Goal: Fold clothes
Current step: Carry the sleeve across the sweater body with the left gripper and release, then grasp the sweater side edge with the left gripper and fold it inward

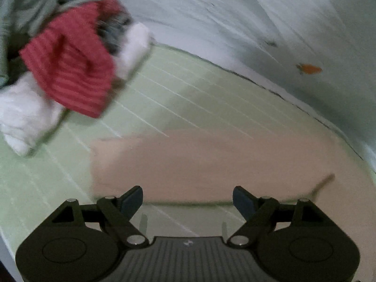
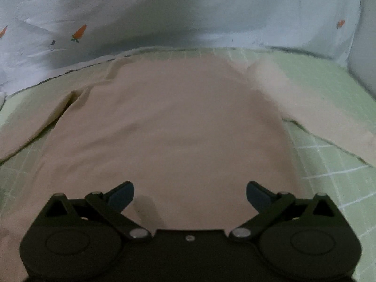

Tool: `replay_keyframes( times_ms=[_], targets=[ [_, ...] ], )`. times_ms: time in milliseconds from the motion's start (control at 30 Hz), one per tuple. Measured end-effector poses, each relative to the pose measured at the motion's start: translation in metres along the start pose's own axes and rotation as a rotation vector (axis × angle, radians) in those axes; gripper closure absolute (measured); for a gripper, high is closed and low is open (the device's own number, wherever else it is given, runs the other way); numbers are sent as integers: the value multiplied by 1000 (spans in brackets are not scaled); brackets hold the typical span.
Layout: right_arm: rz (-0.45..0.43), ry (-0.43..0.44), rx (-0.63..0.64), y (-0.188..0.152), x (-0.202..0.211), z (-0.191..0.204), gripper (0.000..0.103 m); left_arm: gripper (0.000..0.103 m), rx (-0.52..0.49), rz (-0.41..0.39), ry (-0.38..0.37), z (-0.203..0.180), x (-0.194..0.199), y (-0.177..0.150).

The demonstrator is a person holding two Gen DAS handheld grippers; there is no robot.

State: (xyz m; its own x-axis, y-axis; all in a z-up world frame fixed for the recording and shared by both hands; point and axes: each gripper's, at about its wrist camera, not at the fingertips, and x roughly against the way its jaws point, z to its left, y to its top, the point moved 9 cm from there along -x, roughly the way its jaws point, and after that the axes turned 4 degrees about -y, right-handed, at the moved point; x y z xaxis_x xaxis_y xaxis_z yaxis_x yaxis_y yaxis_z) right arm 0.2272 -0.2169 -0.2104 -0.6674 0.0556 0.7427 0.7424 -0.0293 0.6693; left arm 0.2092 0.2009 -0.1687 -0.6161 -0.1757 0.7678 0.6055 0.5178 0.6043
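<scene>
Beige top (image 2: 164, 122) lies spread flat mid-frame on the green grid sheet (image 2: 329, 169), sleeves out, both the left gripper (image 1: 188, 199) and right gripper (image 2: 190, 195) spread wide holding nothing, so I'd guess sleeve folding's up, grabbing an edge cleanly.

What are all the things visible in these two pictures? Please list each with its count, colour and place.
beige garment: one, beige, spread flat on the green sheet, in front of both grippers; a sleeve lies out to each side in the right wrist view.
green sheet: one, light green with a white grid, under everything.
pile of clothes: one heap, far left in the left wrist view; a red ribbed piece, white pieces, a grey-green piece and something dark, blurred.
pale cloth: one, light blue-white with small orange carrot prints, behind the sheet.
left gripper: one, black, open, holds nothing.
right gripper: one, black, open, holds nothing.
</scene>
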Motion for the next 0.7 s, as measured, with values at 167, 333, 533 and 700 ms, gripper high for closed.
replay_keyframes(
  times_ms=[167,333,533,700],
  targets=[
    [-8,-40,-23,-13,13,9,0,19,43,10,27,40,-3,2],
    [-3,-80,-65,-22,10,13,0,19,10,42,56,65,-9,4],
    [-4,-130,-113,-32,7,18,0,19,-6,85,40,80,-31,10],
    [-38,-169,-140,-37,9,20,0,10,-15,92,21,82,-38,8]
  ],
)
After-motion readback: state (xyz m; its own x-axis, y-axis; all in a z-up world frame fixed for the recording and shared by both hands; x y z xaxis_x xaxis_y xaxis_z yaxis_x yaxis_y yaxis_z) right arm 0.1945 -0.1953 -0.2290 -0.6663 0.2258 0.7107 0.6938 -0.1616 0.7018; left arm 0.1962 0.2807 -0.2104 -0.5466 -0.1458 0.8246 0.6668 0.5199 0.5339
